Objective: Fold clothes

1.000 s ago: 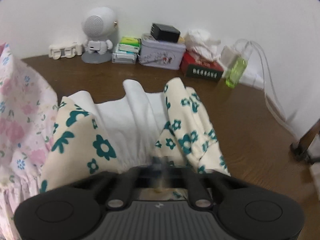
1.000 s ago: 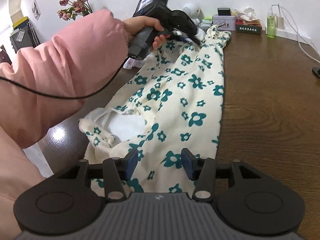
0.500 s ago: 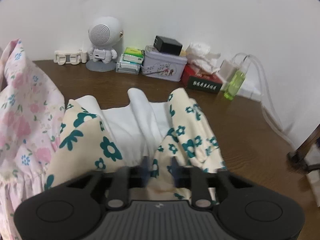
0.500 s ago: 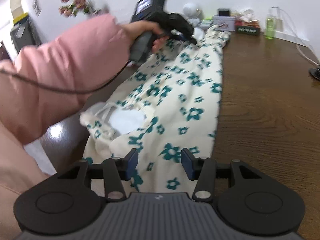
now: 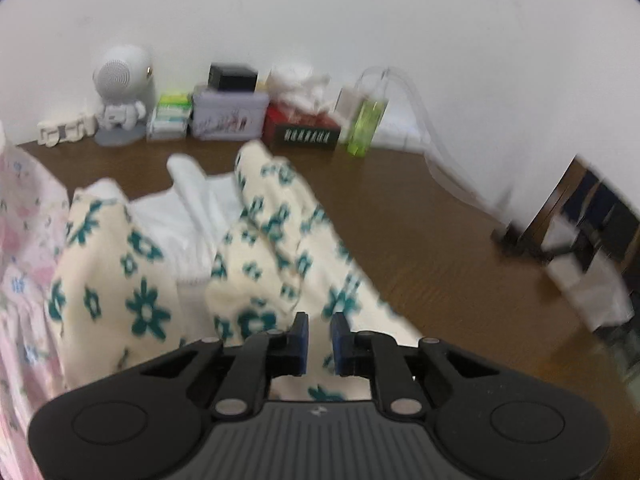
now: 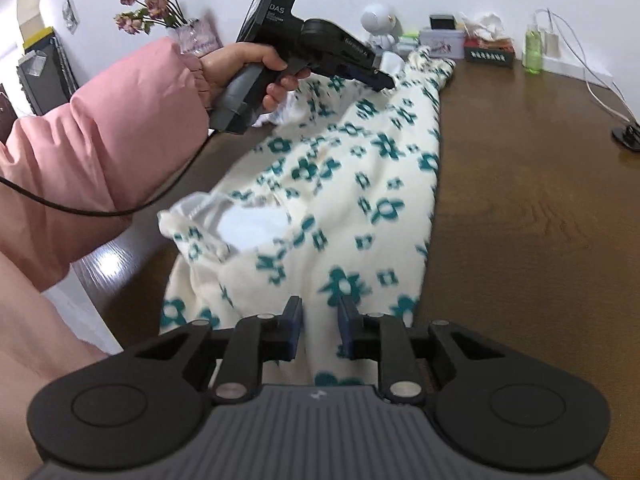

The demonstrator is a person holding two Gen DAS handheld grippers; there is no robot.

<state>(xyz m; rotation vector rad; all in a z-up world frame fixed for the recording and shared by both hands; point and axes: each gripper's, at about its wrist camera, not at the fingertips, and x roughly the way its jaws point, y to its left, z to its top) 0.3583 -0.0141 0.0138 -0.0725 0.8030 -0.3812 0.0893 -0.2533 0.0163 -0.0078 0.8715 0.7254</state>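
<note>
We fold a floral garment [image 6: 352, 184] laid lengthwise on the brown wooden tabletop [image 6: 520, 208].
Soft cream fleece with teal flowers and a white lining runs straight away from us; the right gripper [image 6: 320, 322] at its near end and the left gripper [image 5: 318, 330] at its far end have jaws closing over cloth, neither clamped yet.

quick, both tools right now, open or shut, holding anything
Left tool: closing, floral garment between its fingers, grip cannot be told.
Right tool: closing, the garment's near edge between its fingers, grip cannot be told.
</note>
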